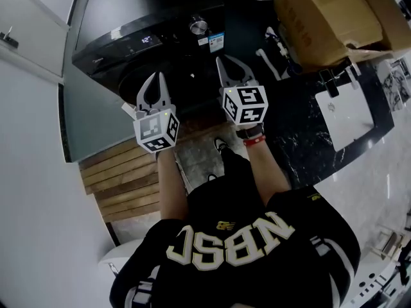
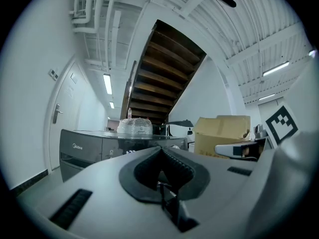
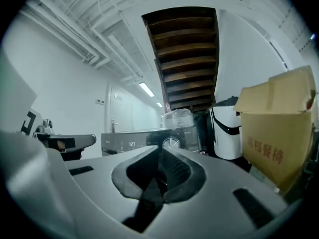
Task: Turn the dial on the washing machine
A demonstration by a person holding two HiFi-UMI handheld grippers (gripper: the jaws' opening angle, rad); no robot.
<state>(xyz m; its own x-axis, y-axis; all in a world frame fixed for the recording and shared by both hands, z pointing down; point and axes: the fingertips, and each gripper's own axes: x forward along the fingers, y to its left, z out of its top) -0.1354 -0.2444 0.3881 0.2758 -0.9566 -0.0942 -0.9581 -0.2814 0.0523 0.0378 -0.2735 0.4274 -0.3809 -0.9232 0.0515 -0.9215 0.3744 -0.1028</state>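
Left gripper (image 1: 157, 77) level, jaws together, empty; right gripper (image 1: 225, 61) level, jaws together, empty; forearms outstretched.

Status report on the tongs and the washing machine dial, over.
Left tongs shut, empty. Right tongs shut, empty. Dial ahead, not touched. Nothing in the way.

Overhead downward, two level views, washer (image 1: 148, 18) shared

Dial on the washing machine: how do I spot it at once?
Find the dark grey washing machine left of the cardboard box. On its front strip, just right of the lit digits, sits the dial. It is the only round, shiny silver knob there.
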